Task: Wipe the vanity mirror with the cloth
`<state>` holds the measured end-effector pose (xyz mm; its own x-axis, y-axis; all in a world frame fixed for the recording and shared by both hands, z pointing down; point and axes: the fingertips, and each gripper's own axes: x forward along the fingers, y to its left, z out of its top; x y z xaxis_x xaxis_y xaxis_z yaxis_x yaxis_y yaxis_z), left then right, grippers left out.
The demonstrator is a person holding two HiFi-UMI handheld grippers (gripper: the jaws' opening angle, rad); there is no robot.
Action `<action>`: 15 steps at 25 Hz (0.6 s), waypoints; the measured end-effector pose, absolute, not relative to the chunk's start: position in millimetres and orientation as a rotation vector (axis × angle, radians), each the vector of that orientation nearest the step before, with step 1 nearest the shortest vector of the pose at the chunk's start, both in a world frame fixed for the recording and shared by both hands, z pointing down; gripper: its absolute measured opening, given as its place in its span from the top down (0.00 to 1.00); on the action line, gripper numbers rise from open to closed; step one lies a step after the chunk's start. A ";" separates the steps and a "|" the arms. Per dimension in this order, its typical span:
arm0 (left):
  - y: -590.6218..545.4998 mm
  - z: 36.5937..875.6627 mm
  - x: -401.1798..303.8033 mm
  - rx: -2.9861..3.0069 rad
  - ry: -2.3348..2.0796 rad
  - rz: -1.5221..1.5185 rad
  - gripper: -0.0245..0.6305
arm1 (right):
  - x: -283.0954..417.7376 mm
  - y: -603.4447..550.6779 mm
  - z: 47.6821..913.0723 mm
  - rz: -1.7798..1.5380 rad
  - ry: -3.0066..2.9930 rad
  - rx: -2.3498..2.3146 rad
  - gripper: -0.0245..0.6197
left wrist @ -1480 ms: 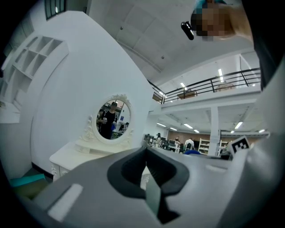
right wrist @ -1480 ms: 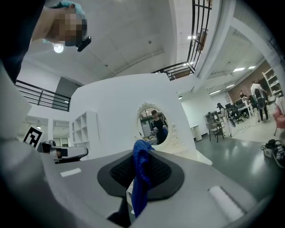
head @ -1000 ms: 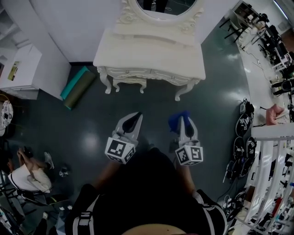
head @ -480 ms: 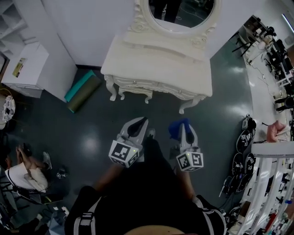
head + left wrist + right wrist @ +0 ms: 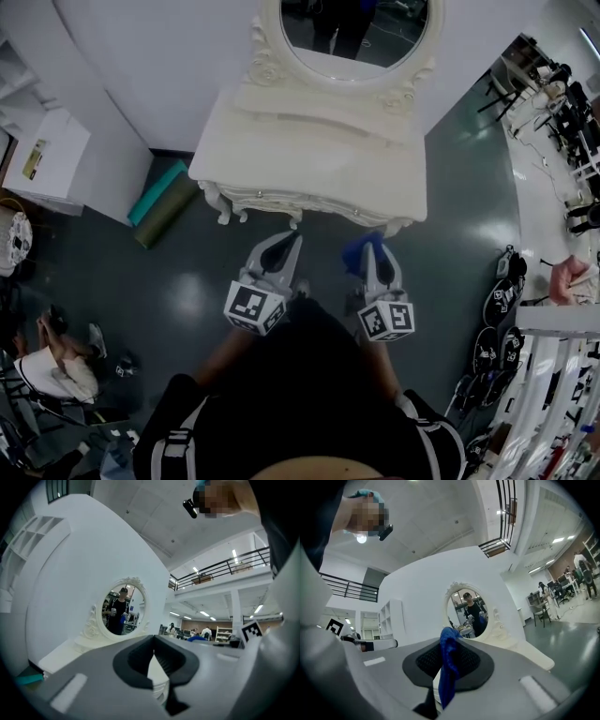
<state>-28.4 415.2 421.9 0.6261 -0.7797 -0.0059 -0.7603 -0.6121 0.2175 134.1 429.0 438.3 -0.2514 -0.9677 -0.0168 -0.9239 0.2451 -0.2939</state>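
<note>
Blue cloth [image 5: 448, 667] is pinched in the right tongs [image 5: 374, 246]; the left tongs [image 5: 289, 240] are closed on nothing. The vanity mirror [image 5: 354, 42] stands ahead, beyond the desk [image 5: 309, 159], more nearly in line with the right tongs.

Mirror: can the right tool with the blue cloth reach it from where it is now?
Probably not yet. The right tool, shut on the blue cloth, hangs at the vanity table's front edge, and the mirror stands at the back. Nothing looks in the way; stepping closer should do it.
</note>
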 end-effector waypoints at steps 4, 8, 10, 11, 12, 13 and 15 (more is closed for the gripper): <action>380.8 418.8 1.5 2.641 -1.275 -0.160 0.95 | 161.6 393.1 439.4 -0.348 2.323 -1.783 0.90; 347.6 417.1 19.6 2.615 -1.306 -0.165 0.95 | 180.2 360.5 442.6 -0.368 2.340 -1.755 0.90; 333.6 418.7 24.0 2.597 -1.326 -0.170 0.95 | 185.2 347.4 442.2 -0.370 2.351 -1.732 0.90; 327.2 419.3 25.5 2.591 -1.338 -0.169 0.95 | 187.5 340.7 442.3 -0.369 2.355 -1.725 0.90; 321.2 419.1 27.2 2.588 -1.349 -0.166 0.95 | 190.2 333.5 442.9 -0.369 2.357 -1.721 0.90; 315.8 418.2 29.4 2.586 -1.357 -0.161 0.95 | 193.4 326.2 443.6 -0.371 2.356 -1.717 0.90; 307.2 418.3 34.5 2.585 -1.365 -0.149 0.95 | 200.3 313.5 444.4 -0.378 2.351 -1.710 0.90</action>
<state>34.5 307.2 418.3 0.5652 -0.8249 0.0102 -0.8032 -0.5475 0.2350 200.3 313.5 444.4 -0.3051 -0.9521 -0.0184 -0.8984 0.2942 -0.3262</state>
